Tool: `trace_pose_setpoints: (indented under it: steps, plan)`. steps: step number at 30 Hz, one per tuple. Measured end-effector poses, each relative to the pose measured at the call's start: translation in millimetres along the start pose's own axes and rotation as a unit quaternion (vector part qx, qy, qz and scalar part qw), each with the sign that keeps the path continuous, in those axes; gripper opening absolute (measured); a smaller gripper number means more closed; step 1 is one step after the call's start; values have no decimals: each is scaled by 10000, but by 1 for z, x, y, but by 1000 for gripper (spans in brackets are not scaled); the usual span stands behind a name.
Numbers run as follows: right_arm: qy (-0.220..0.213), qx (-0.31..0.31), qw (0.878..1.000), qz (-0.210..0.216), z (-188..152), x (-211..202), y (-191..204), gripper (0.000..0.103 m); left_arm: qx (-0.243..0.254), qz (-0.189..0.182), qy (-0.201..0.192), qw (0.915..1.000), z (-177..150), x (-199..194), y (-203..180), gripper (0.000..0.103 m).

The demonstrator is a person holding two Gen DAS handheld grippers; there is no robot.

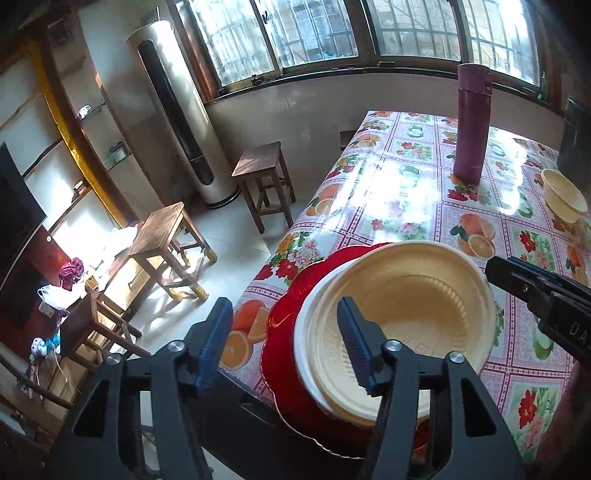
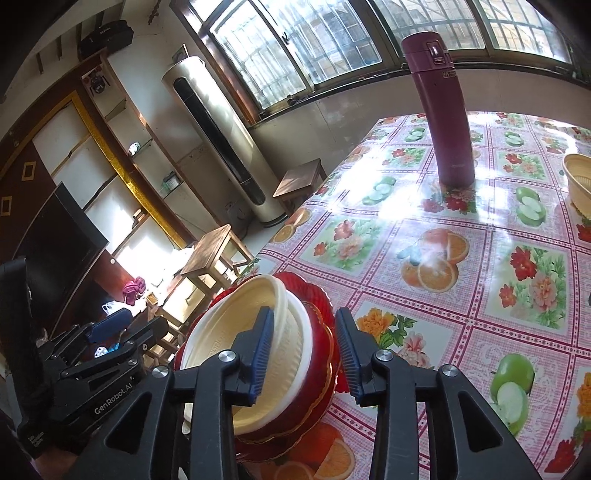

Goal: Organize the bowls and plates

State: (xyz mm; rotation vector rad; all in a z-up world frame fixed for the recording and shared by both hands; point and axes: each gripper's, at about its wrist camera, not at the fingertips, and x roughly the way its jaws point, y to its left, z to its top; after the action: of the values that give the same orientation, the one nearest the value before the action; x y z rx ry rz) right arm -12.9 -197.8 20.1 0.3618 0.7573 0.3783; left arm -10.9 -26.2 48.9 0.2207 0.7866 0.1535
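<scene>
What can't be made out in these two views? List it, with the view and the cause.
- How many bowls are nested on the red plates: both views, rims overlap.
- Near edge of the stack: left wrist view, the left gripper covers it.
- Whether the right gripper pinches the stack: right wrist view, contact hidden.
- Far cream bowl: cut off by the right wrist view's edge.
- Print on the purple flask: too small.

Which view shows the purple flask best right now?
The right wrist view: the purple flask stands large and upright on the tablecloth, with its lid clasp and base both clear. The left wrist view shows the same flask smaller and farther off, its top against the bright window.
</scene>
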Motion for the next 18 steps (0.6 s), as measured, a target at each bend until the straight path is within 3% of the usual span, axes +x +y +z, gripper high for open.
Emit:
trace_pose_setpoints:
  steps: [4,11,18]
  plan:
    - [-47,86,9998,-147,1,-5,-14,48,57,-425,-182,9989,9,-15,-26,81]
    - [-308,441,9976,-429,7,-30,-52,57,546,-1035,-821,9897,13,-53,-81,82]
    - [-1011,851,9871,-909,20,-91,-112,68,556,-1936,-874,9756,34,-70,-129,84]
